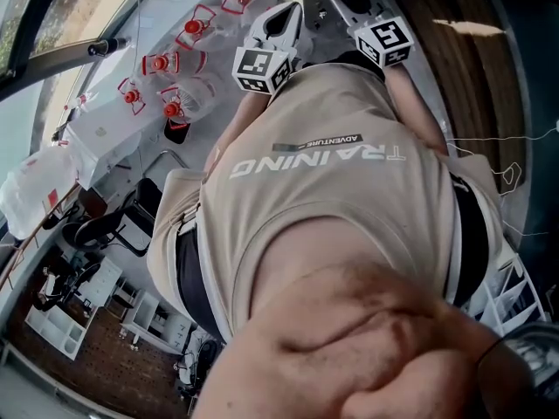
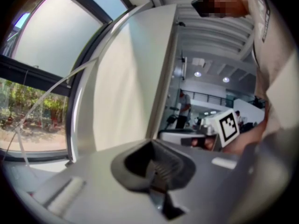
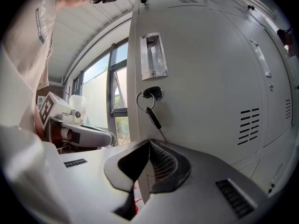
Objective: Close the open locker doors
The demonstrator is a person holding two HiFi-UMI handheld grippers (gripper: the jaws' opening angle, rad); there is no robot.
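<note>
Daylight pours through tall windows (image 2: 42, 55) on my left feed, with trees (image 2: 28, 106) outside. On the head view, both forearms (image 1: 421, 116) reach out from the torso toward twelve o'clock. The grippers sit side by side there, marker cubes (image 1: 262, 66) facing up. A beige shirt (image 1: 332, 225) fills the frame, and I read "TRAINING" and, smaller, "ADVENTURE", upside down from here. At ten o'clock there's a white table (image 1: 105, 133) carrying clear bottles (image 1: 188, 94) with red caps.

Over to the right gripper (image 3: 145, 171). The grey locker door (image 3: 210, 78) stands straight ahead, filling twelve to three o'clock. It's swung out, because I can see window past its free edge at nine o'clock. There's a recessed metal handle (image 3: 152, 55) high up and a lock (image 3: 152, 93) beneath it. A key (image 3: 153, 116) dangles from the lock on a ring, and vent slots (image 3: 250, 125) sit at three o'clock. The jaws are clenched on a pale strip that lines up with the door's edge, so I'm calling it a grip on the door.

On the left gripper (image 2: 156, 174) the jaws are pressed together with nothing between them. A pale flat panel (image 2: 126, 87) rises at twelve o'clock. I can't tell whether it's the same door's other face. The right gripper's cube shows at three o'clock.
</note>
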